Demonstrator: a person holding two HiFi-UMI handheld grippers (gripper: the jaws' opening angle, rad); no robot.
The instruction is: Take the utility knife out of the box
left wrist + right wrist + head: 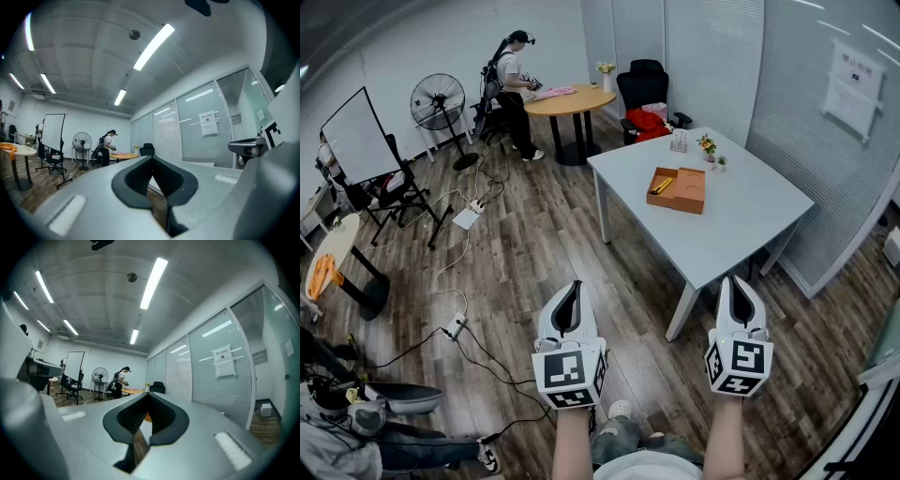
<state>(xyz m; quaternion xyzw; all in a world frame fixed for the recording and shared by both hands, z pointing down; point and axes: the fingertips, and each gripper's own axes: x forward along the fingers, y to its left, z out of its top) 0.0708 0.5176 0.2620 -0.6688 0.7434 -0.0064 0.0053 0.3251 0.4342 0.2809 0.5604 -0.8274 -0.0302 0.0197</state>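
Note:
An open orange box [680, 191] lies on the white table [741, 220] across the room. A yellow utility knife [662, 186] rests in the box's left compartment. Both grippers are held low over the wooden floor, well short of the table. My left gripper [574, 285] is shut with nothing in it, its jaw tips meeting [151, 158]. My right gripper [732, 280] hangs just in front of the table's near corner, also shut and empty [148, 394]. Neither gripper view shows the knife.
Small potted flowers [708, 146] and a glass holder [679, 142] stand behind the box. A black chair [643, 82] with red cloth stands beyond. A person works at a round wooden table [572, 99]. Fan [438, 97], whiteboard [357, 137] and floor cables with power strip [467, 218] lie left.

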